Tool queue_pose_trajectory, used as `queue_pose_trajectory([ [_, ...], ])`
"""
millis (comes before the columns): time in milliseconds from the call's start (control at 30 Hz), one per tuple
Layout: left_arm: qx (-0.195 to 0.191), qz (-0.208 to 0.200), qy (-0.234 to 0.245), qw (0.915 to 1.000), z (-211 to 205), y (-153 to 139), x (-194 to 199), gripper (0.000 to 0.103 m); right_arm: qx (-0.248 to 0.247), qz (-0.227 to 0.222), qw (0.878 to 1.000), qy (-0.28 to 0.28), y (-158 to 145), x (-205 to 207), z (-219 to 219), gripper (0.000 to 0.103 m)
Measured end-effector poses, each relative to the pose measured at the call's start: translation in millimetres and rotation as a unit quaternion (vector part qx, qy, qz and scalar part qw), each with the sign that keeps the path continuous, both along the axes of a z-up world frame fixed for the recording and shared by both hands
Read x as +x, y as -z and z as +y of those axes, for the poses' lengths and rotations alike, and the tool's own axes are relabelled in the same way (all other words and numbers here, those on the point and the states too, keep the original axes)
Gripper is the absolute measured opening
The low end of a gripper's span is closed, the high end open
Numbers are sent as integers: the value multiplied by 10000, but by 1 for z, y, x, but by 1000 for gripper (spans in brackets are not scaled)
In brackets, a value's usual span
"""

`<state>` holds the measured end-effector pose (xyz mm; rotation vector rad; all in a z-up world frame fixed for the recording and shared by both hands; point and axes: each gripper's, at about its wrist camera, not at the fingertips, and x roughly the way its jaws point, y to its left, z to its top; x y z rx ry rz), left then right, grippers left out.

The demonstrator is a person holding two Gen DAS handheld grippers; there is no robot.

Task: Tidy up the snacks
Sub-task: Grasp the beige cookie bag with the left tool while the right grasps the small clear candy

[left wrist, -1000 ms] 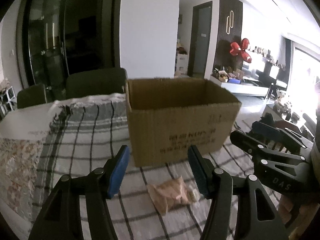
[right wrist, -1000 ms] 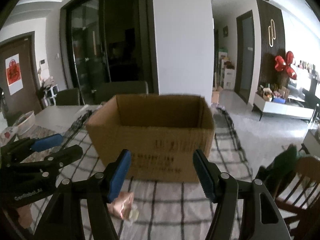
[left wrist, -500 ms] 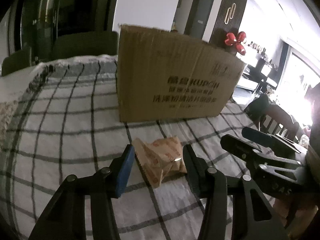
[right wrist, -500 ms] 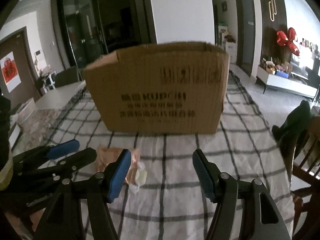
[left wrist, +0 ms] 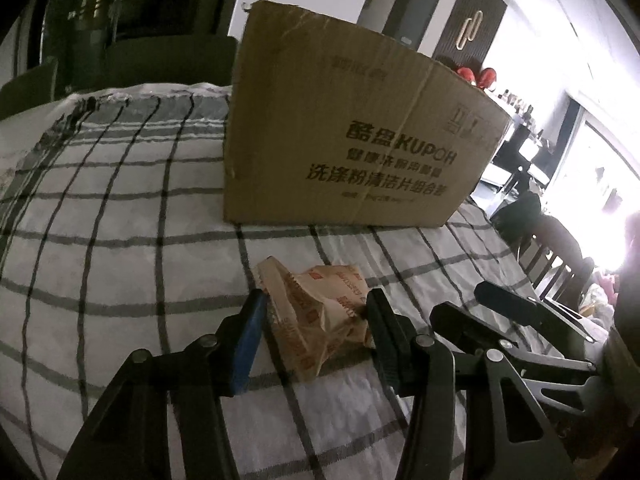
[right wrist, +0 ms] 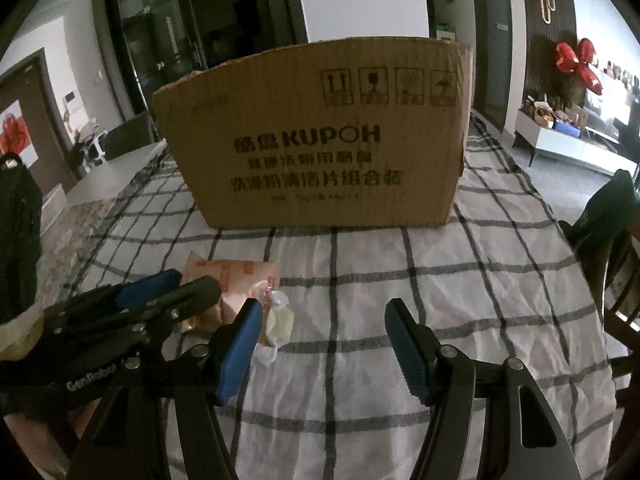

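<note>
A crumpled orange-brown snack packet (left wrist: 320, 304) lies on the checked tablecloth (left wrist: 120, 240) in front of a tall brown cardboard box (left wrist: 352, 120). My left gripper (left wrist: 316, 296) is low over the cloth. Its jaws stand partly apart, with the packet between the blue pads and its edges at or near them. The packet rests on the cloth. In the right wrist view my right gripper (right wrist: 323, 308) is open with only cloth between its fingers. A small pale wrapped candy (right wrist: 280, 320) lies by its left fingertip, beside the packet (right wrist: 248, 272) and the left gripper (right wrist: 196, 280). The box (right wrist: 320, 140) stands behind.
A wooden chair (right wrist: 616, 312) with a dark garment (right wrist: 608, 216) stands off the table's right edge. Dark chairs (left wrist: 160, 60) stand behind the table. A floral cloth (right wrist: 68, 240) covers the table's left part. The right gripper (left wrist: 458, 298) is close beside the left one.
Both grippers have sunk toward the table and tilted up, so the box interior is out of sight. The left jaws have narrowed and the packet now lies between them.
</note>
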<state>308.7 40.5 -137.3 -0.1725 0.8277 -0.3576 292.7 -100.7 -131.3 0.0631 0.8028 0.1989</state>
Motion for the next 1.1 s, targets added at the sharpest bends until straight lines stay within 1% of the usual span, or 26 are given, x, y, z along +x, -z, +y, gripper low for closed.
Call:
queue_pose_trajectory([
  [100, -60, 171, 64, 9998, -2, 7, 6, 50, -2, 43, 10000, 42, 3, 1, -1, 64],
  [200, -85, 250, 52, 9996, -3, 11, 8, 50, 26, 111, 9999, 22, 8, 2, -2, 60],
  [233, -86, 251, 68, 9996, -4, 12, 8, 50, 45, 124, 9999, 25, 9, 2, -2, 59],
  [300, -173, 252, 113, 9995, -5, 14, 8, 44, 69, 155, 9998, 38, 11, 2, -2, 58],
  [333, -215, 262, 109, 9994, -5, 14, 7, 43, 86, 174, 9998, 37, 12, 2, -3, 58],
  [367, -240, 232, 93, 9994, -4, 13, 6, 38, 116, 203, 9997, 14, 13, 3, -3, 57],
  [567, -206, 86, -68, 9997, 2, 3, -3, 37, 269, 212, 9994, -80, 13, 2, 1, 57],
  [667, 39, -67, -294, 9995, 6, -7, -10, 37, 351, 244, 9990, -126, 13, 3, 4, 57],
  [700, 123, -156, -375, 9991, 9, -12, -13, 37, 386, 270, 9988, -144, 14, 4, 5, 55],
  [767, 277, -210, -521, 9980, 13, -20, -18, 37, 418, 282, 9986, -180, 15, 5, 7, 55],
  [833, 389, -230, -607, 9971, 15, -26, -22, 37, 370, 241, 9988, -217, 14, 4, 10, 52],
  [900, 458, -261, -702, 9961, 18, -30, -27, 37, 382, 233, 9986, -272, 14, 4, 13, 46],
  [1100, 303, -249, -906, 9951, 24, -27, -37, 37, 346, 268, 9981, -428, 19, 8, 23, 36],
])
